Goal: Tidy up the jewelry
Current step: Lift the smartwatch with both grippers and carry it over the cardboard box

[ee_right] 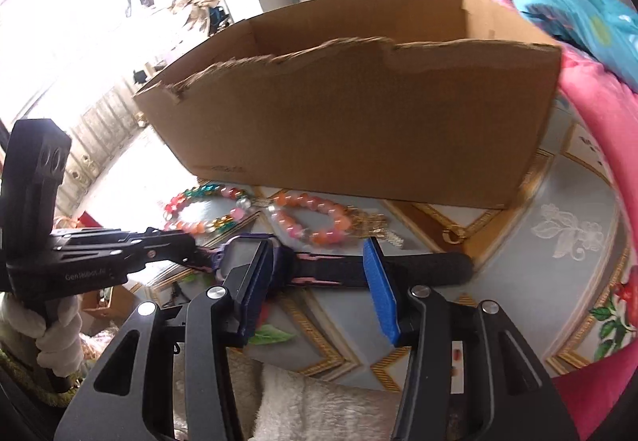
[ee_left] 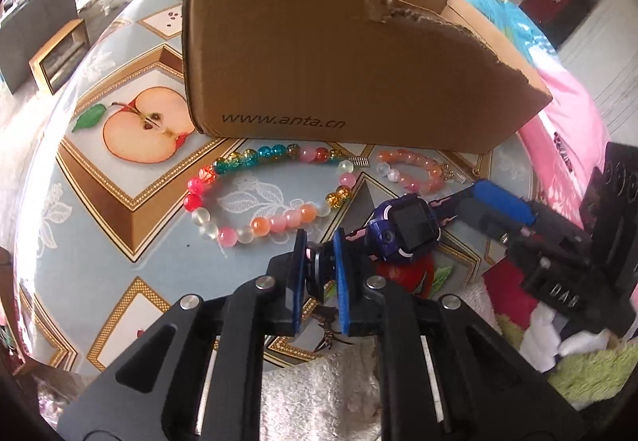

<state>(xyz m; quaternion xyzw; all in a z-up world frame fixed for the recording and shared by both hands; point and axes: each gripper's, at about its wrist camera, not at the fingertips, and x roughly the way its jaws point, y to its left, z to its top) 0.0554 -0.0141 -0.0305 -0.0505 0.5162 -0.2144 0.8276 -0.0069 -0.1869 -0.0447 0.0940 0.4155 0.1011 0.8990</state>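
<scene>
The purple kids' smartwatch [ee_left: 406, 227] is held just above the fruit-print tablecloth [ee_left: 99, 241]: one strap end pinched by the nearly closed left gripper [ee_left: 319, 241], the other strap straddled by the wide-open right gripper [ee_right: 315, 281].

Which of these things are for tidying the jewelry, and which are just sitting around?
For the job:
- watch, its strap held by the left gripper
- big bead bracelet
- small pink bracelet
- cardboard box
- right gripper, open around the strap

Just lying about:
- pink blanket
- white towel
</scene>
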